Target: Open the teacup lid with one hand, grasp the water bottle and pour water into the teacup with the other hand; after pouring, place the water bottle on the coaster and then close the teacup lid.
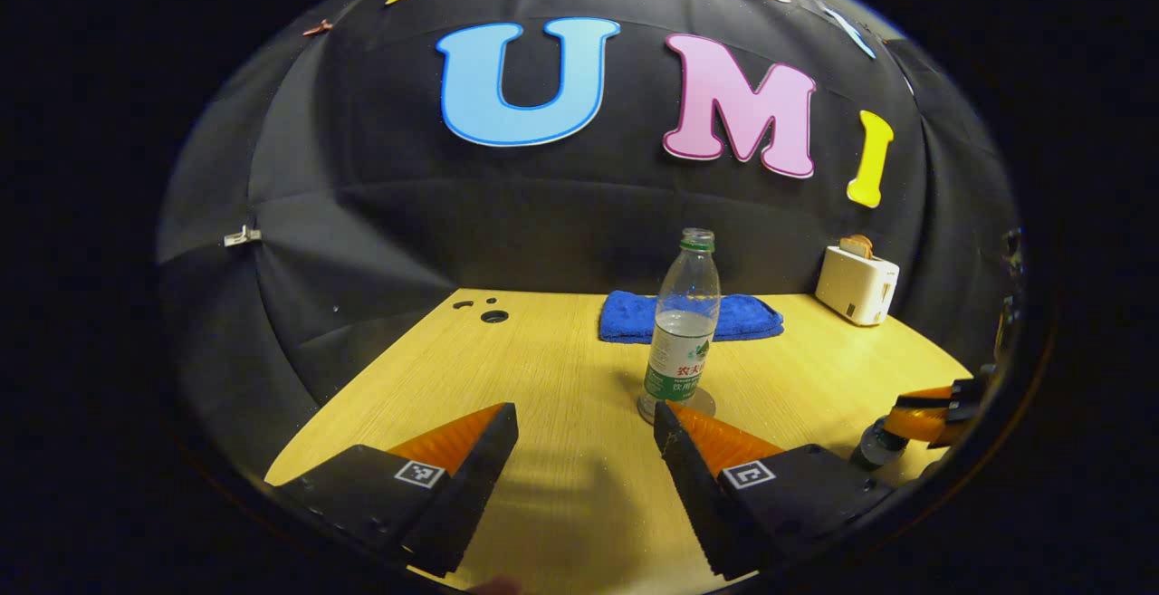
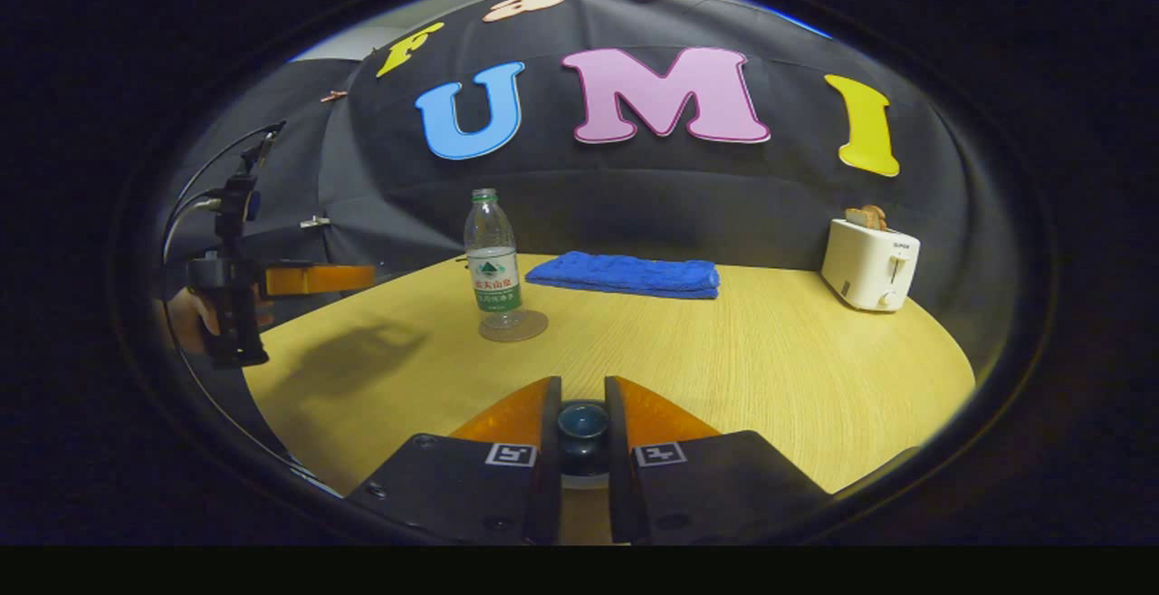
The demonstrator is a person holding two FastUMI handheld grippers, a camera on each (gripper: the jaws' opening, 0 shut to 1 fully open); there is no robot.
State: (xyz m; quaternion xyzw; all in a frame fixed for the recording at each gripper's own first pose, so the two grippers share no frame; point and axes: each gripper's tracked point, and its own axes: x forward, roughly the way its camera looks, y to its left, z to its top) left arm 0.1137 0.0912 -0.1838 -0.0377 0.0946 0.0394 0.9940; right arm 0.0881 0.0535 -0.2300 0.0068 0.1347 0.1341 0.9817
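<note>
A clear water bottle point(image 1: 685, 332) point(image 2: 493, 264) with a green label, partly filled, stands upright on a round coaster point(image 1: 702, 405) point(image 2: 525, 328) on the wooden table point(image 1: 561, 350). My left gripper point(image 1: 587, 414) is open just short of the bottle, with nothing between its fingers; in the right gripper view it point(image 2: 272, 280) hovers left of the bottle, held by a hand point(image 2: 186, 319). My right gripper point(image 2: 582, 384) is shut on the dark round knob of the teacup lid point(image 2: 582, 423). In the left gripper view it point(image 1: 924, 418) sits at the far right over a dark teacup point(image 1: 874, 446). Whether the lid rests on the cup is unclear.
A folded blue towel point(image 1: 751, 314) point(image 2: 625, 273) lies at the back of the table behind the bottle. A white toaster point(image 1: 856, 285) point(image 2: 869, 264) with bread in it stands at the back right. Small holes point(image 1: 493, 315) mark the table's back left corner.
</note>
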